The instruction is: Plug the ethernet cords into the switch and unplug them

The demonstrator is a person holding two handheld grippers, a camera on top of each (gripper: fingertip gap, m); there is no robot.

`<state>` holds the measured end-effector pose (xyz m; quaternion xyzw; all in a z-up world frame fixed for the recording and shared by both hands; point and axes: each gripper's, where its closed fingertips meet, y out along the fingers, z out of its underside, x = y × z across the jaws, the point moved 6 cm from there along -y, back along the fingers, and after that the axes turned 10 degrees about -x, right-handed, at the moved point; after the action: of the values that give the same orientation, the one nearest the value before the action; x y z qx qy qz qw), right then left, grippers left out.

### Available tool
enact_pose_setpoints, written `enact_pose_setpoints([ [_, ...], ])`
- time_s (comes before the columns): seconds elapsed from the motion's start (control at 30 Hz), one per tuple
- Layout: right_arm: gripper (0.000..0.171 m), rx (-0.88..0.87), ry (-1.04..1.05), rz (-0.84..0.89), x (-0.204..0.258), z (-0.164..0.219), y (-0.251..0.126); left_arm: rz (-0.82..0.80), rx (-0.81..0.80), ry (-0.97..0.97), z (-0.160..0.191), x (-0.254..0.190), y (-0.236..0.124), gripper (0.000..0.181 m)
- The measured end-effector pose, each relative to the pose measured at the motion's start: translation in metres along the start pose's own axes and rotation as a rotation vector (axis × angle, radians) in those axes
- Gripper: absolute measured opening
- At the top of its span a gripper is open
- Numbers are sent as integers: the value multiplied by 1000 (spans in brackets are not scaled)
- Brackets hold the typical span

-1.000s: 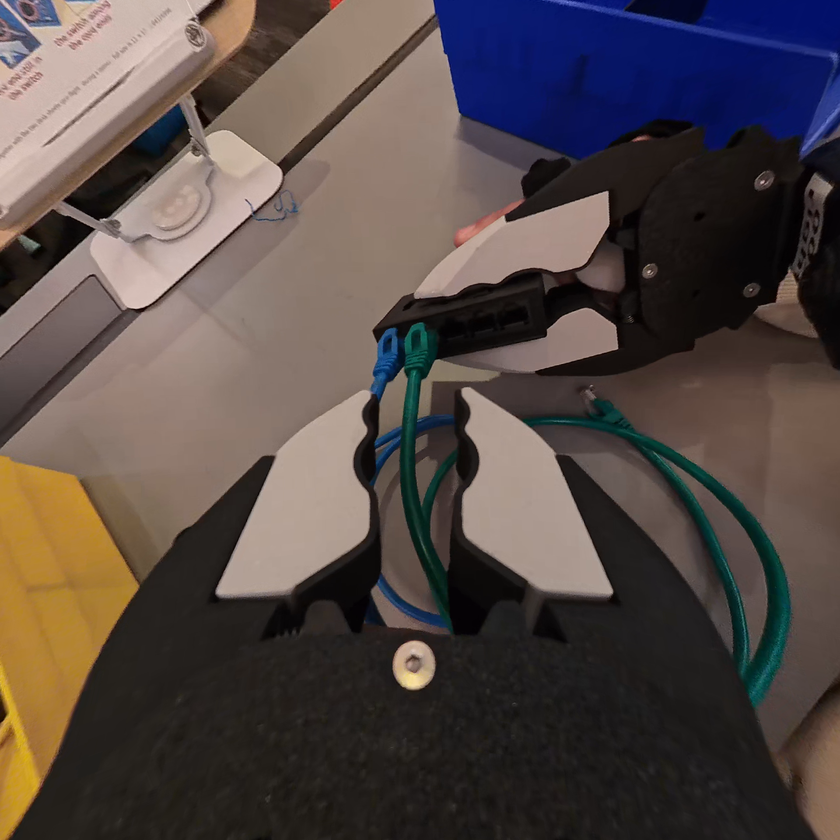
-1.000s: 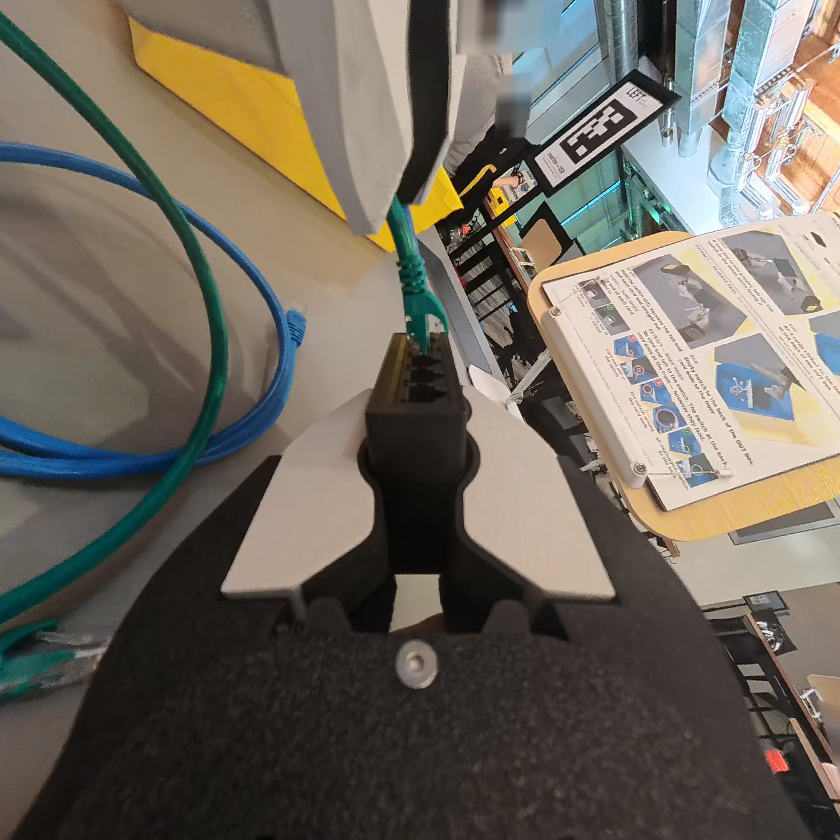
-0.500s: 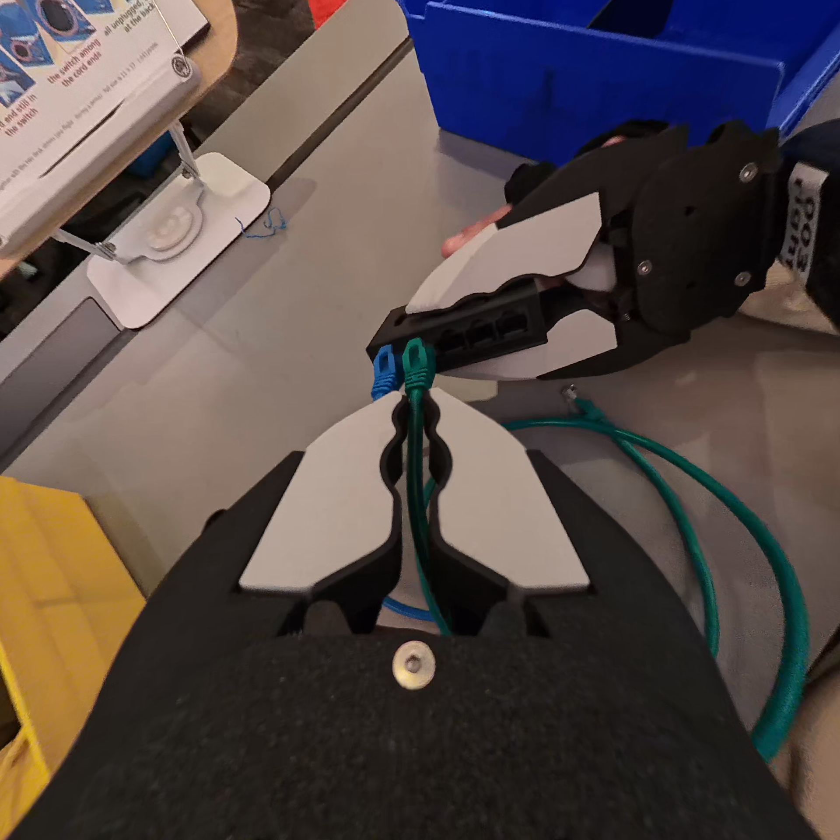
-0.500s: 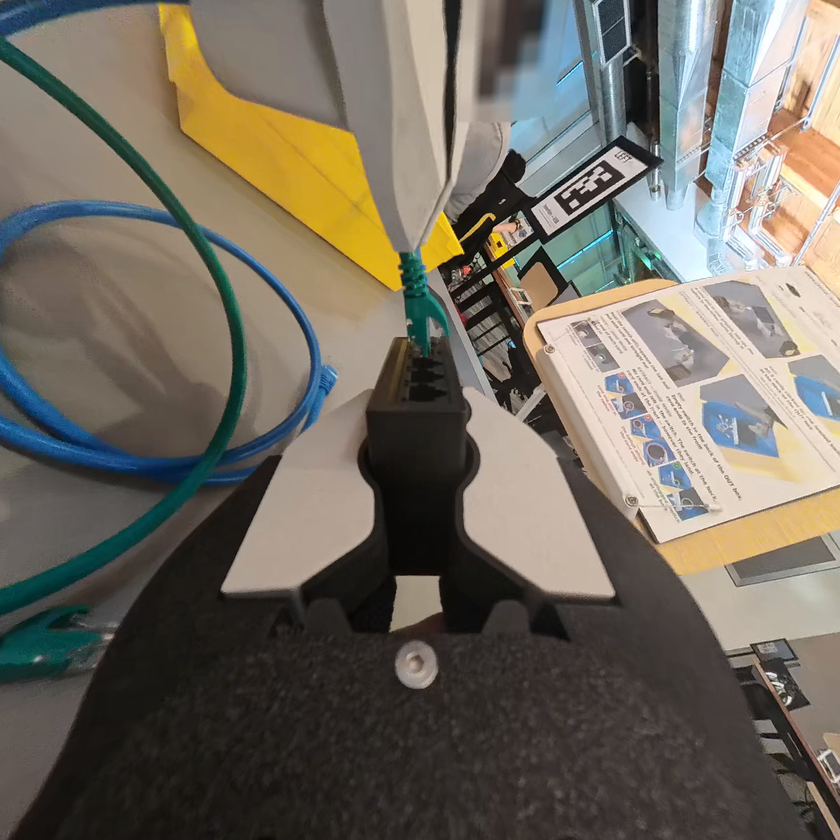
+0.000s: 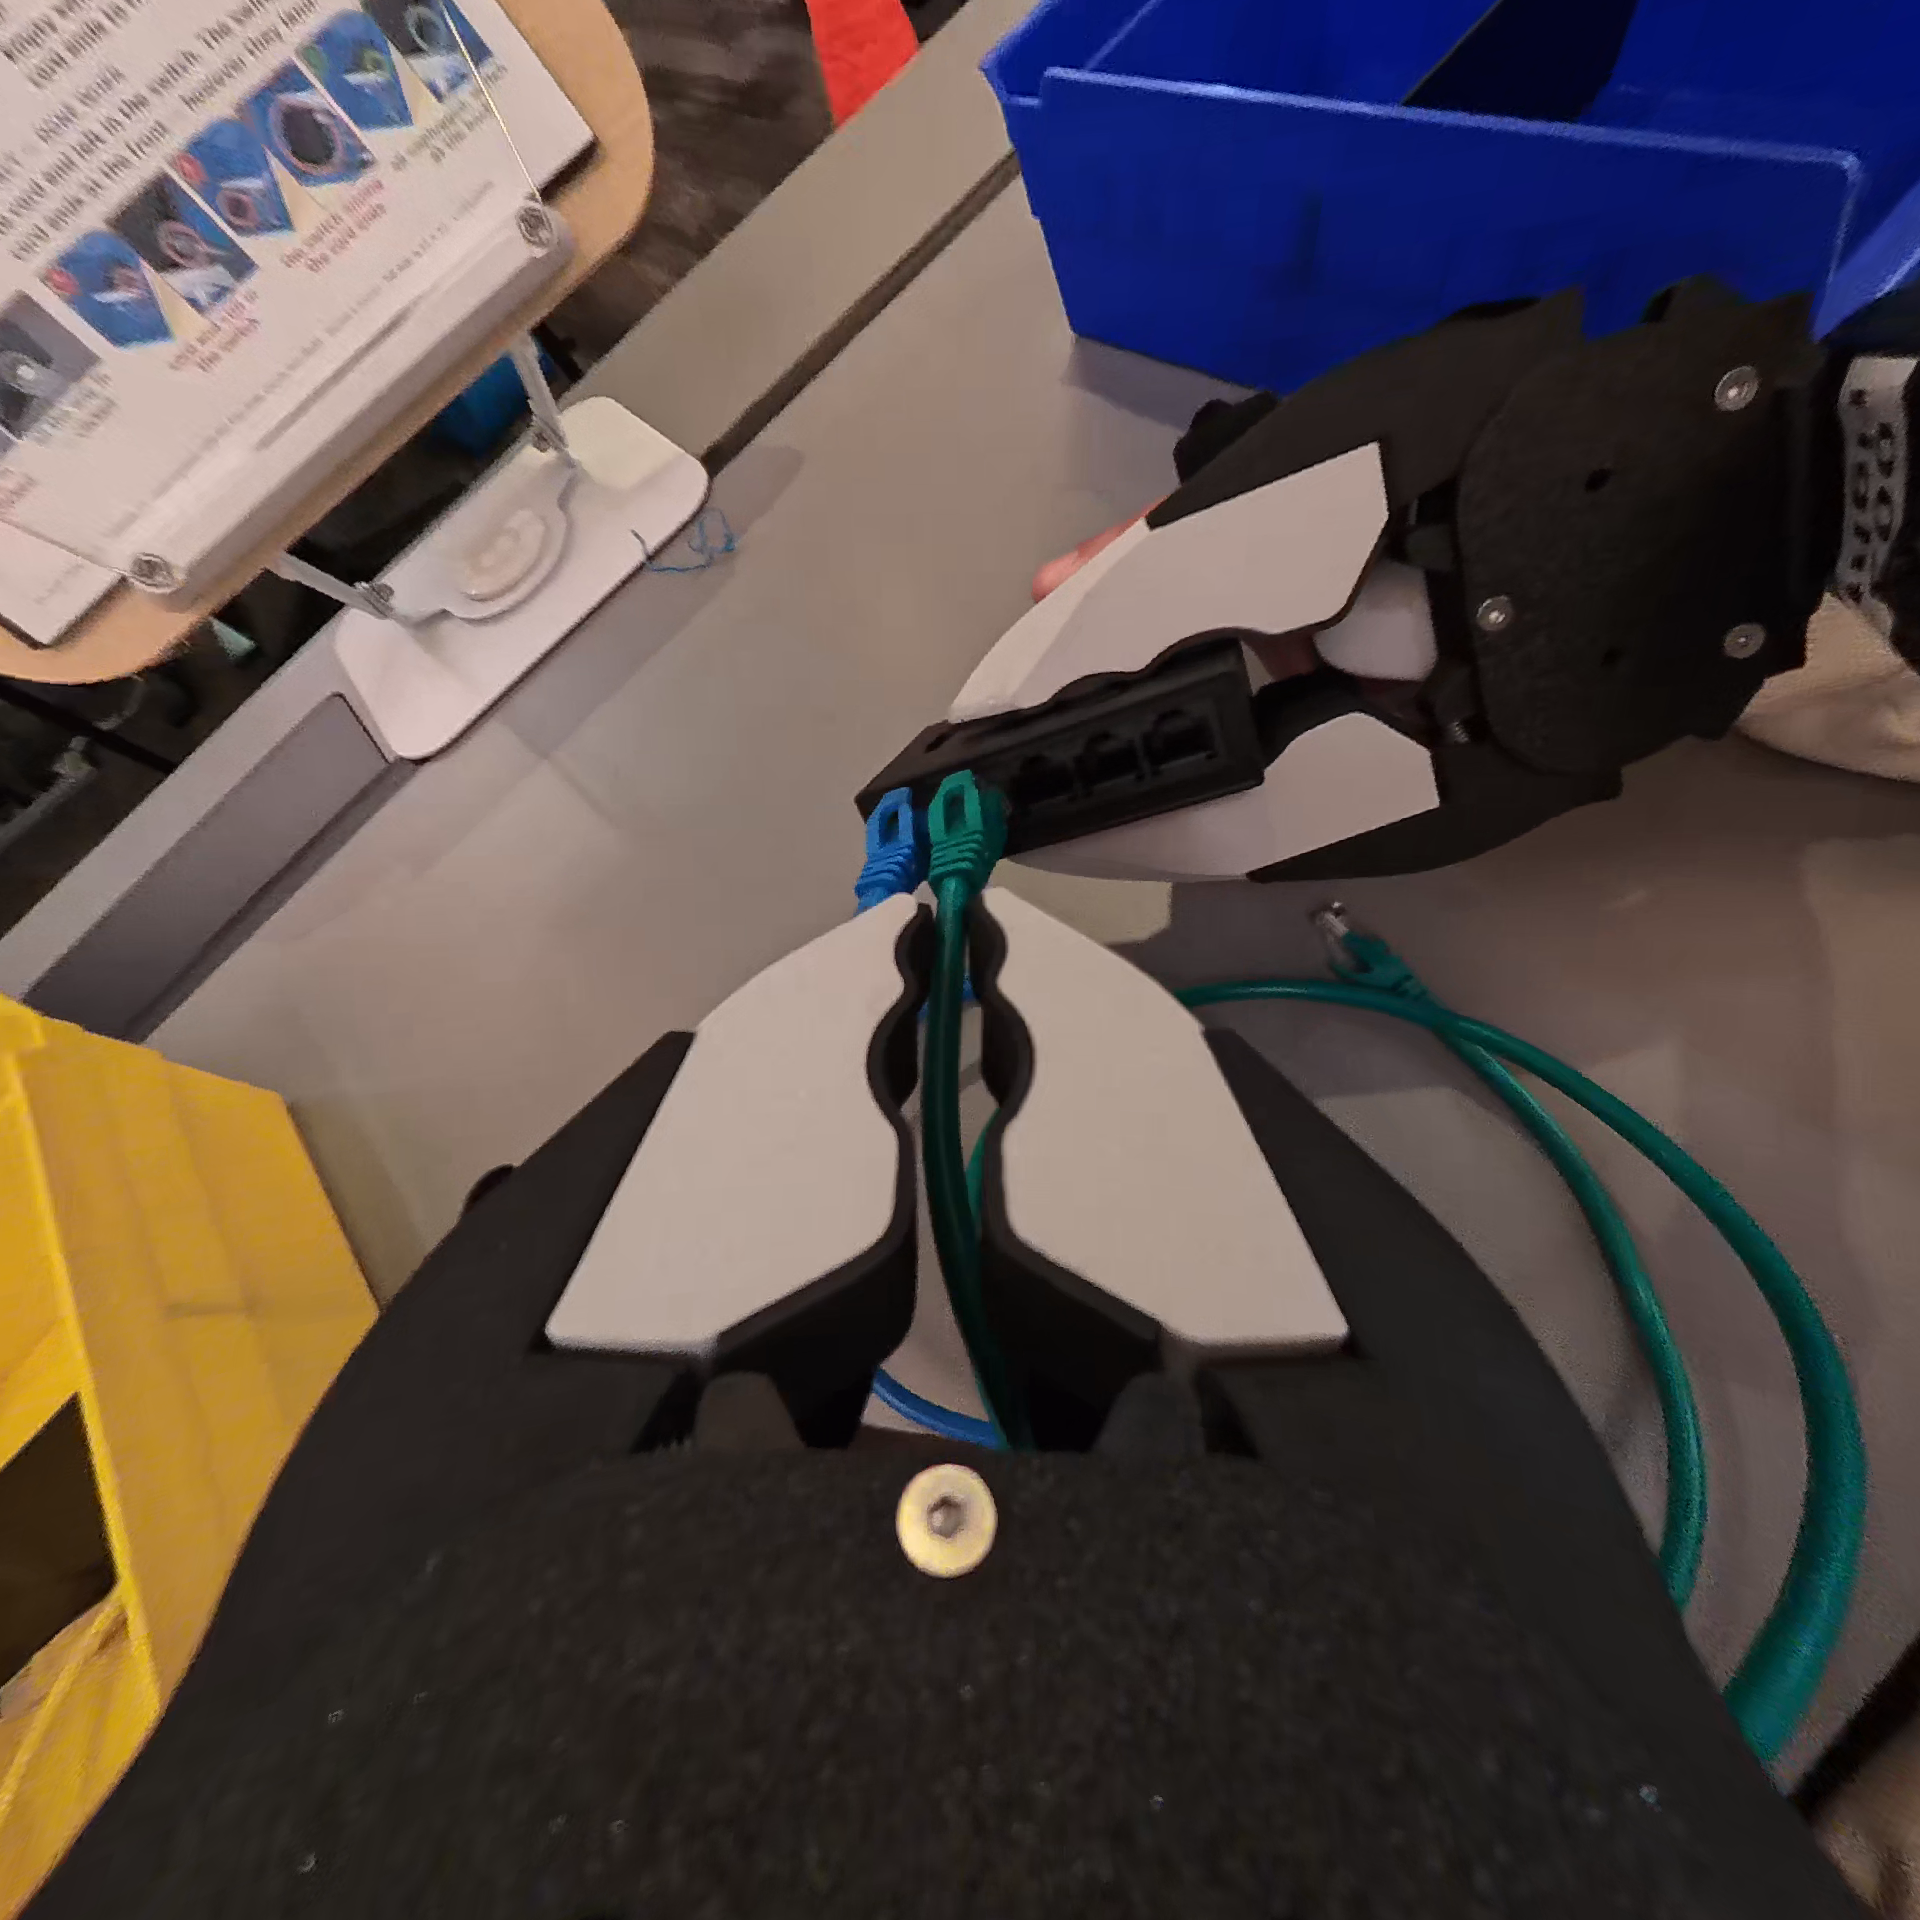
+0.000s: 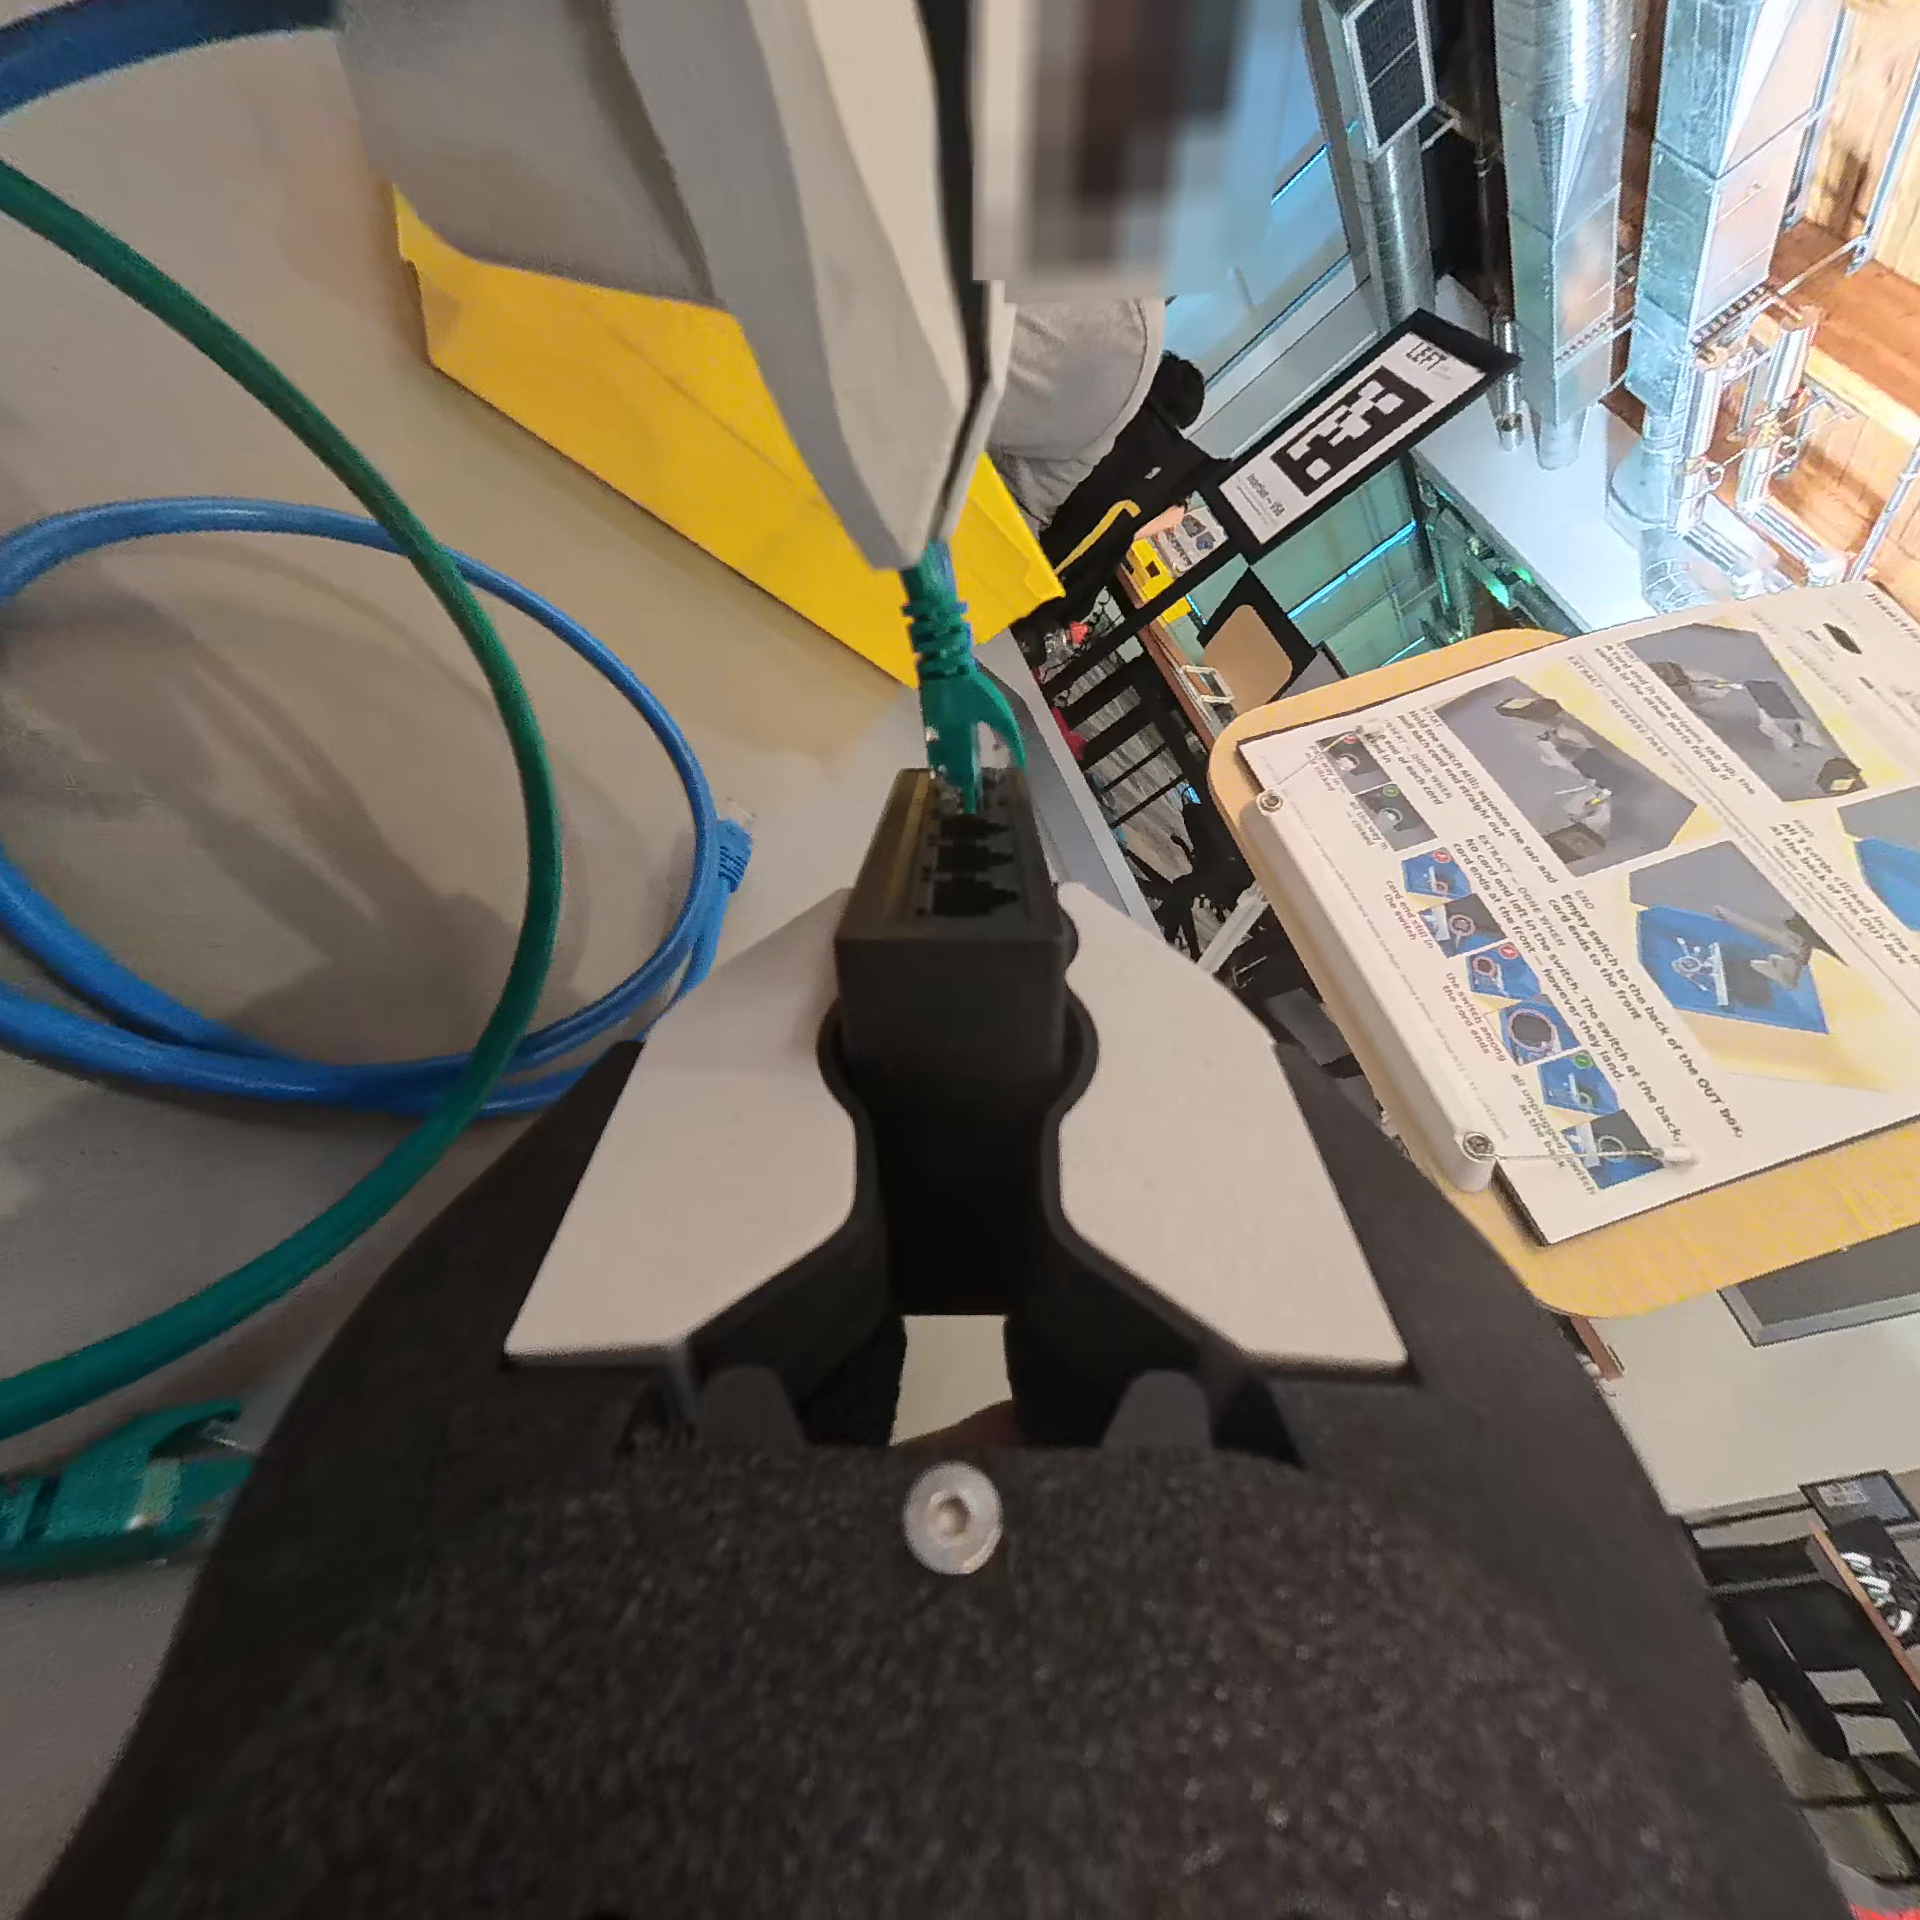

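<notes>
My right gripper clamps the small black plastic ethernet switch at centre right of the left wrist view, while my left gripper pinches the green ethernet cord just below its seated plug, so pulling risks straining the cord with the latch tab unpressed, or nudging the neighbouring blue plug.

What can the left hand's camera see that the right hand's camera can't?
Only the left wrist view shows the blue bin, the blue plug sitting in the switch beside the green one, and the right gripper seen from outside.

Only the right wrist view shows the blue cord looped on the table with its free end lying loose, and a black-and-white marker sign.

Both show the black switch clamped in the right gripper, the green cord pinched by the left gripper, the yellow bin and the instruction board.
</notes>
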<state>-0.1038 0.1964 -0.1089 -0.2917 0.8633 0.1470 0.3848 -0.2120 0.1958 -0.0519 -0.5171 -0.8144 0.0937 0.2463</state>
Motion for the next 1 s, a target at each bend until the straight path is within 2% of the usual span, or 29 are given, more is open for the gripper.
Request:
enact_pose_setpoints([
  [0.13,30,-24,8,21,-2,-4,-2,-29,-29,38,-4,-2,-3,4],
  [0.27,29,-60,-13,53,-4,-13,-4,66,-51,-30,-14,2,-10,3],
  [0.5,28,-94,7,57,-6,-24,-6,181,-89,21,-24,6,-14,3],
  [0.57,29,-157,-4,0,2,-33,-5,285,-84,-22,-20,-10,-6,0],
  [0.6,31,-100,-82,-60,17,-38,1,307,-69,45,-16,-22,0,0],
  [0.67,30,-117,-124,-55,27,-37,5,222,-109,108,-23,-29,-2,0],
  [0.77,30,-77,-54,33,3,-28,1,142,-88,161,-37,-19,-13,0],
  [0.87,30,-45,-49,29,1,-20,0,162,-141,50,-36,-10,-16,0],
  [0.93,30,-20,-68,50,-4,-16,-2,115,-138,4,-29,-2,-17,0],
  [1.0,30,3,-53,74,-10,-13,-3,106,-146,-60,-22,-2,-19,13],
])
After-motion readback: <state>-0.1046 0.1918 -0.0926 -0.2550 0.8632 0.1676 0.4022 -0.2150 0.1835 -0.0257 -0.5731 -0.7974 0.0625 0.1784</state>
